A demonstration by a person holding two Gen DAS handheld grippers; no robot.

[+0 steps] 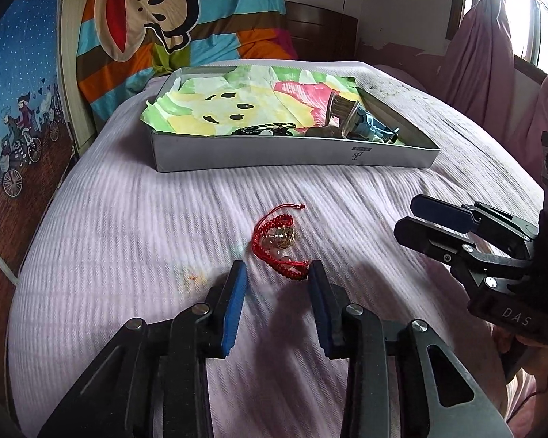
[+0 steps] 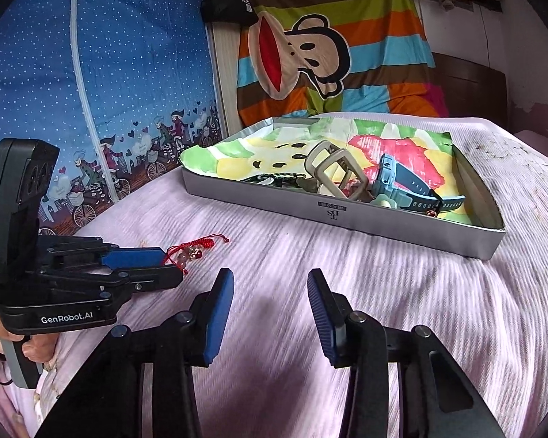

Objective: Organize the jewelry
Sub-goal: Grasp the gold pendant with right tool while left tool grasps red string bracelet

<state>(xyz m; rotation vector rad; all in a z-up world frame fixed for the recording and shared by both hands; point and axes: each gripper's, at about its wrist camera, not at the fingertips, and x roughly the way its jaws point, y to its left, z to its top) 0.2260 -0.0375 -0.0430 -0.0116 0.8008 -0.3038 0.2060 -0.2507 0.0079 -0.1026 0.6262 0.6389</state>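
Note:
A red braided bracelet (image 1: 279,241) with a gold charm lies on the lilac bedspread, just ahead of my left gripper (image 1: 277,272), which is open with its tips either side of the bracelet's near end. It also shows in the right wrist view (image 2: 193,250). My right gripper (image 2: 270,279) is open and empty over bare bedspread; it shows in the left wrist view (image 1: 414,215). A grey box (image 1: 296,155) lined with colourful paper sits further back and holds a blue watch (image 2: 407,186), a beige clip (image 2: 334,173) and a dark bracelet (image 1: 263,129).
The bed's headboard, covered by a striped monkey blanket (image 1: 171,18), rises behind the box. A blue printed wardrobe (image 2: 91,91) stands to the left. Pink curtains (image 1: 493,54) hang at the right. The left gripper (image 2: 164,266) shows in the right wrist view.

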